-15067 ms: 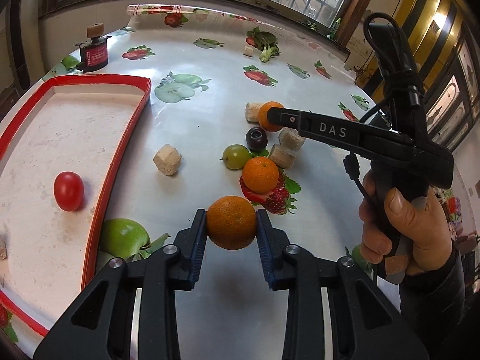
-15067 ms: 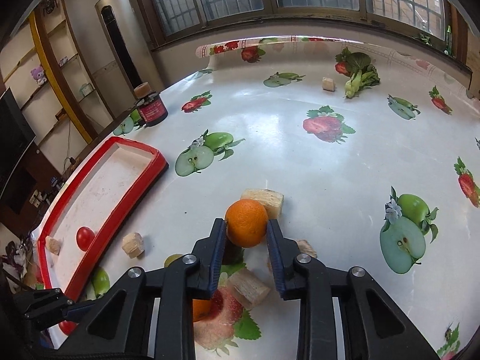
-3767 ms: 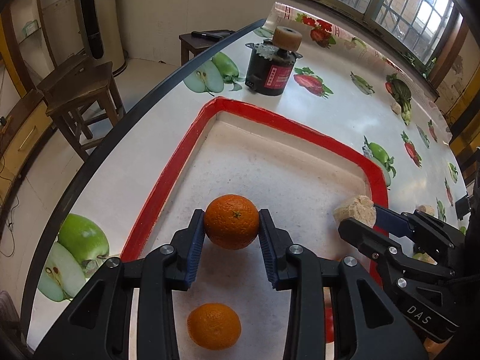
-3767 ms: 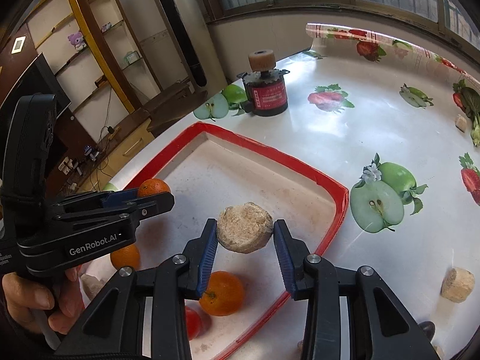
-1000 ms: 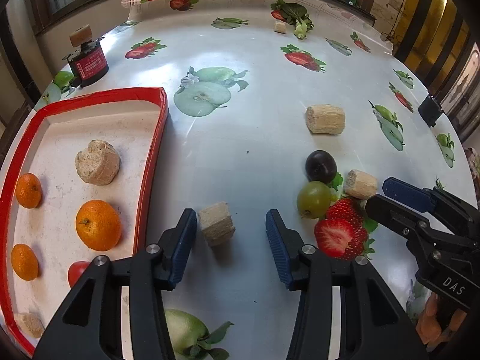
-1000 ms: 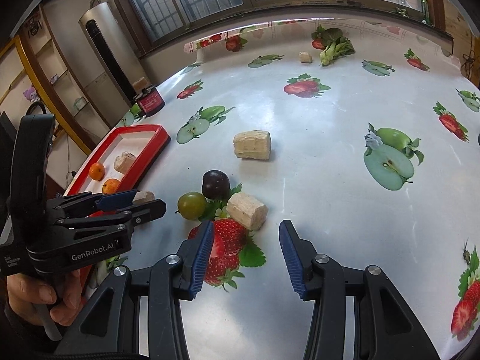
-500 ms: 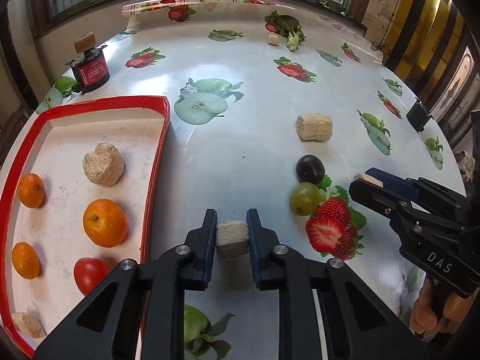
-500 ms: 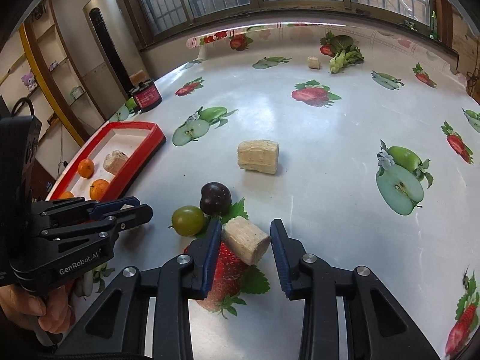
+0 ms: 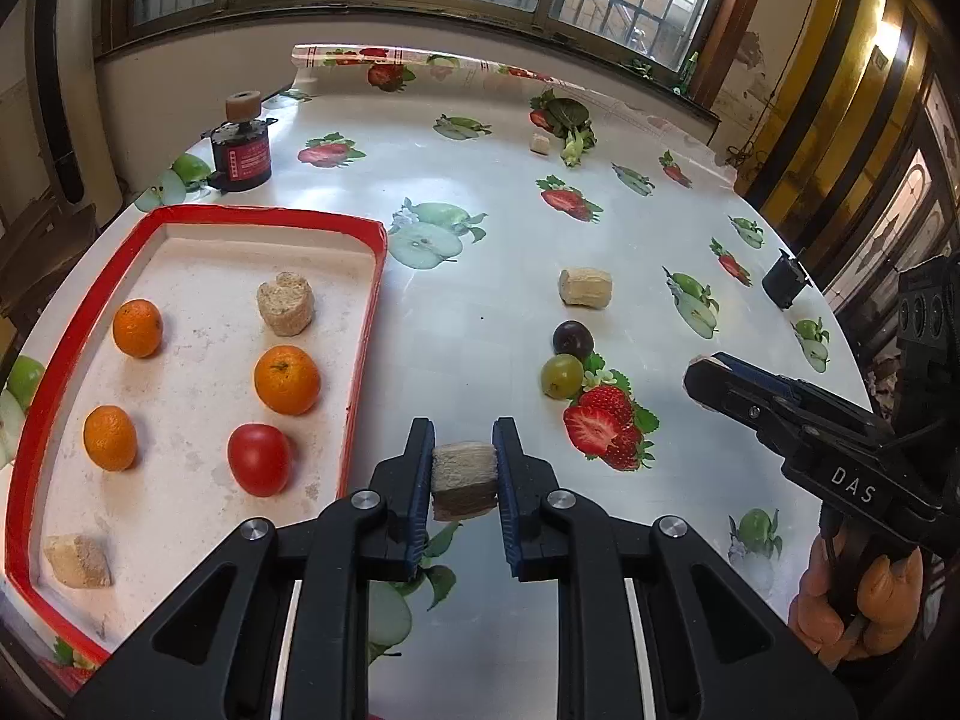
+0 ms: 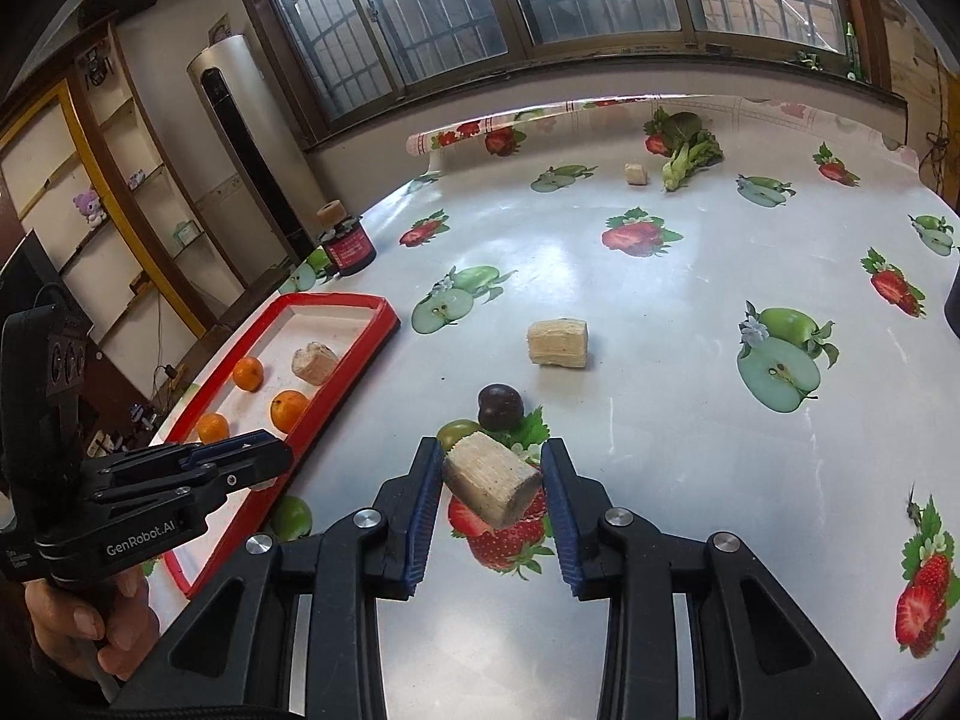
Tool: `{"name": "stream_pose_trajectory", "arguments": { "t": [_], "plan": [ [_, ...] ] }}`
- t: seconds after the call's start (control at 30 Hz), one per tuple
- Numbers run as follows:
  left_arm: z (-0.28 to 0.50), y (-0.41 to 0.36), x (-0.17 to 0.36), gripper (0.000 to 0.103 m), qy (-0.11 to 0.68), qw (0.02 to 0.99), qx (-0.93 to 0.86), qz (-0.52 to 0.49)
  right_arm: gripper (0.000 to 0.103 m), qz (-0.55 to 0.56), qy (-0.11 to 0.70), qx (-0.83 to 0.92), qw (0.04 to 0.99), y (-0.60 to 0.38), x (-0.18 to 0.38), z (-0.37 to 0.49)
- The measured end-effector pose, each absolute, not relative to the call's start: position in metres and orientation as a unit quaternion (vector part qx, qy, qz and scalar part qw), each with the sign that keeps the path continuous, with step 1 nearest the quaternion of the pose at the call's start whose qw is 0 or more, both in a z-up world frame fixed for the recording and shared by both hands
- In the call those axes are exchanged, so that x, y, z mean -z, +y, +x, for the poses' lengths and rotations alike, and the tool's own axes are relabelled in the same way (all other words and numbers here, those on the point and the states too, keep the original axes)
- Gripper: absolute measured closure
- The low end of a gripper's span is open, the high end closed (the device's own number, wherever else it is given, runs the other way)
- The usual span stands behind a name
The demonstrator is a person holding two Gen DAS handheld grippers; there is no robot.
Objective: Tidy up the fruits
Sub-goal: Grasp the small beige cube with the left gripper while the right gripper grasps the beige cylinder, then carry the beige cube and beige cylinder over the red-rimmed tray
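Both jaws are clenched: my left gripper (image 9: 463, 463) grasps a tan chunk (image 9: 464, 473) at lower centre, my right gripper (image 10: 491, 483) another chunk (image 10: 491, 486). I judge this the carrying step; next, both go to the red tray (image 9: 365, 324) at left.

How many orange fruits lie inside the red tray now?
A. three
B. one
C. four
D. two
A: the left wrist view shows three oranges in the red tray, beside a red tomato and two beige chunks.
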State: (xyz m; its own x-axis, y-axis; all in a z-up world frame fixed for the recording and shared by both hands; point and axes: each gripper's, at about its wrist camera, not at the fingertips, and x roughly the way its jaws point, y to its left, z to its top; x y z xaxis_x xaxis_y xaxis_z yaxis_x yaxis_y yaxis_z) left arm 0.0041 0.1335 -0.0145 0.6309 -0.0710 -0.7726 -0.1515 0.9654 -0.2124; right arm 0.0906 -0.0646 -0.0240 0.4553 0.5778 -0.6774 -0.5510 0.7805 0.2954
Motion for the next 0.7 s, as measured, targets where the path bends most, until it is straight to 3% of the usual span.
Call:
{"name": "stream_pose_trajectory", "arguments": {
  "t": [0.7],
  "plan": [
    [-0.056, 0.168, -0.009, 0.086, 0.388, 0.905, -0.072, -0.157, 0.069, 0.004, 0.387, -0.379, 0.84, -0.036, 0.01, 0.045]
  ]
}}
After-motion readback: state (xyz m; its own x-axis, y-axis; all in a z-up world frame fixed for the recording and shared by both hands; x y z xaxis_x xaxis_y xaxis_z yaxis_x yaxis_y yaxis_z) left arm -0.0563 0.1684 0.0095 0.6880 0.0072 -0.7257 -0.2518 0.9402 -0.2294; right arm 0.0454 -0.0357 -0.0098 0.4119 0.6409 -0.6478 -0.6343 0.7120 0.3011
